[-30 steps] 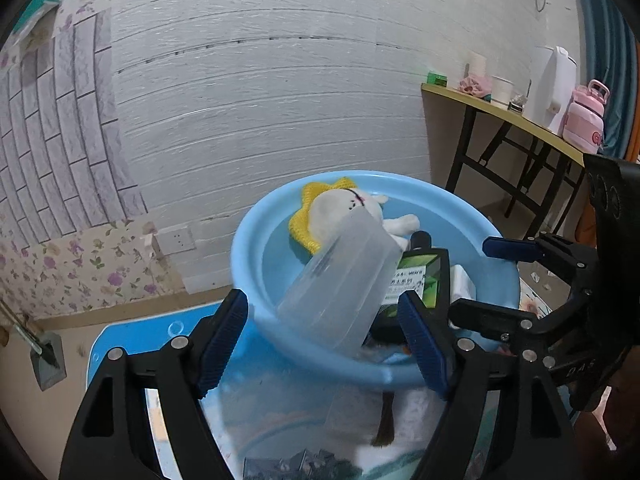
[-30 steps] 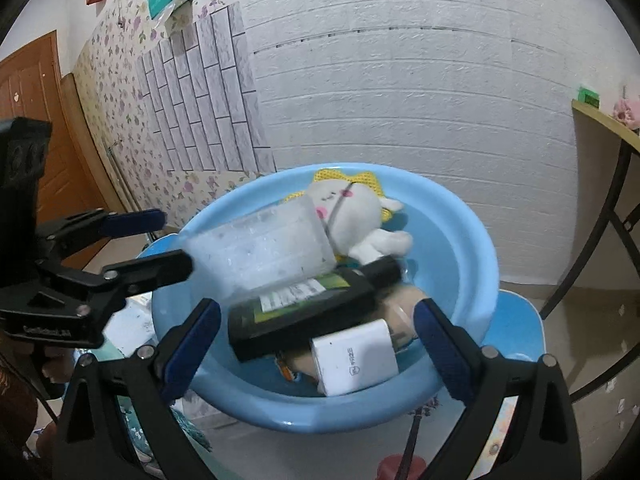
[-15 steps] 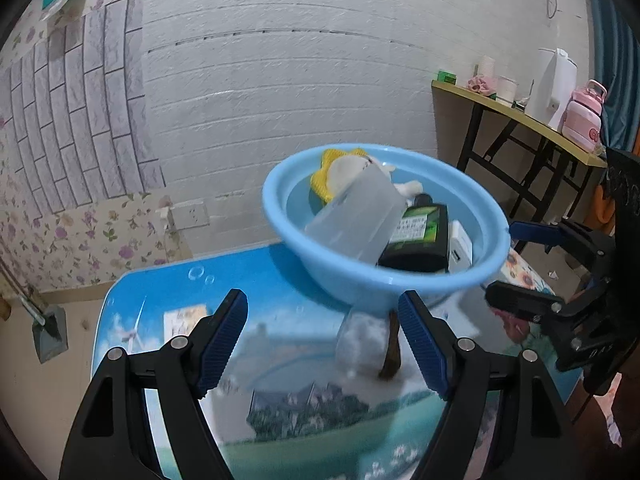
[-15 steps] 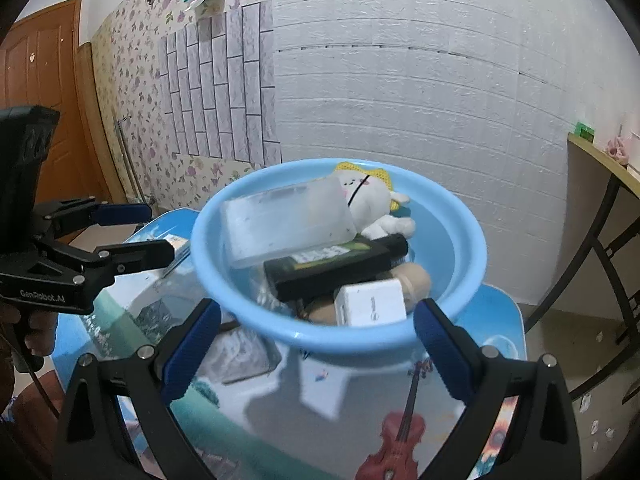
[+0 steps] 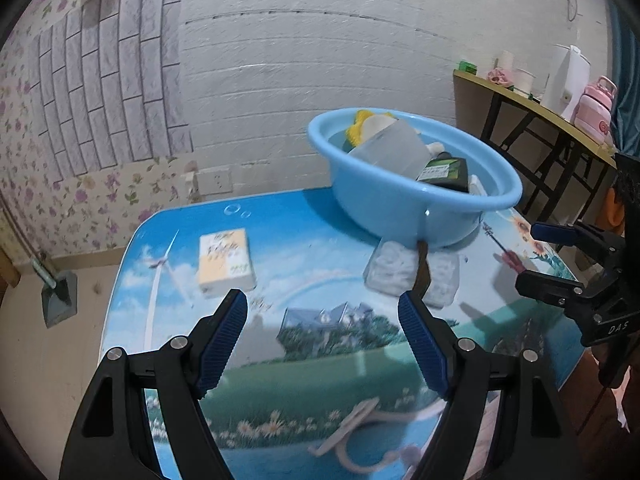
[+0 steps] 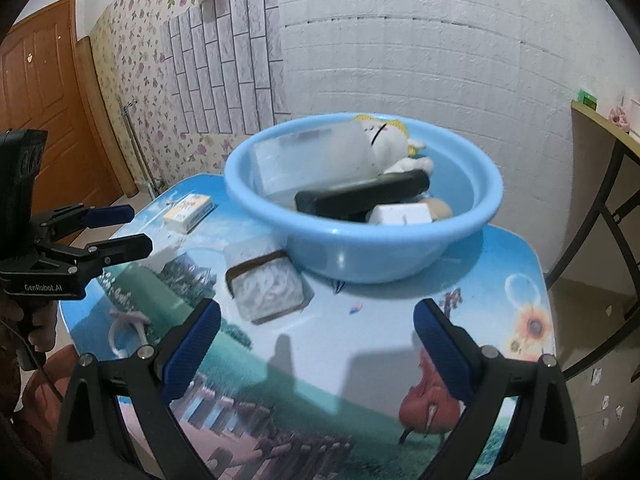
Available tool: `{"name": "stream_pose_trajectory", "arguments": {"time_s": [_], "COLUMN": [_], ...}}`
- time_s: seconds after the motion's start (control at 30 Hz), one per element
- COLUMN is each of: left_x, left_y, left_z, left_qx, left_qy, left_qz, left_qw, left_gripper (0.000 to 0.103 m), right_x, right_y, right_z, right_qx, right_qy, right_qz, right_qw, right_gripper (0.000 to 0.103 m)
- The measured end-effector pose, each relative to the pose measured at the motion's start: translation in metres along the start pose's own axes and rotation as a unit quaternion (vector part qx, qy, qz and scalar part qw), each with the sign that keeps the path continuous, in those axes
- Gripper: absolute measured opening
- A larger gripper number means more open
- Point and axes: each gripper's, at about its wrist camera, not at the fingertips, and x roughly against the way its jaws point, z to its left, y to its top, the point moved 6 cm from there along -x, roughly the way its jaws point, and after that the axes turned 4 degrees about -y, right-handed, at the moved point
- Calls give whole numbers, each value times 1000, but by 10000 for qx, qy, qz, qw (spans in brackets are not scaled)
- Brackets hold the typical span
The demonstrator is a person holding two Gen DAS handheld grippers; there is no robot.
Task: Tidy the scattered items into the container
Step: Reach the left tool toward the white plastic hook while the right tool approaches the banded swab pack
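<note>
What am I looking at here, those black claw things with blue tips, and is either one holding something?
They are hand-held grippers, one in each of a person's hands, each carrying a camera that looks out between its fingers. One picture is from the left gripper, the other from the right gripper. Both are open and hold nothing. On the picture-printed table stands a blue basin already holding a plush toy, a clear box, a dark bottle and a white box. Still outside it: a yellow-and-white box, a clear pack with a brown band and a pale hook.

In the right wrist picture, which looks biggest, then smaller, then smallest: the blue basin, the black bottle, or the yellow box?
1. Blue basin, biggest by far.
2. Black bottle inside it.
3. Yellow box on the table, smallest, though it lies about as far away, so that seems fair.
</note>
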Motion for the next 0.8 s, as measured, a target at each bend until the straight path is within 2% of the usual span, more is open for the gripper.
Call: {"name": "stream_pose_trajectory", "arguments": {"time_s": [0.17,0.53,0.8], "left_x": [5,8,11], "left_y": [-15,-53,-61], "left_z": [6,1,0], "left_qx": [79,-106,-175], "left_qy": [26,-61,-190], "left_qz": [60,300,379], "left_qw": [9999,9995,9989], "left_gripper": [78,78,78], "right_x": [2,-3,-10], "right_y": [-8,-21,-25], "right_z": [4,6,10], "right_qx": [-29,-61,-54], "right_qy": [52,57,99], "right_qz": [58,221,326], "right_qw": [10000,9997,9994], "right_gripper": [99,99,99]}}
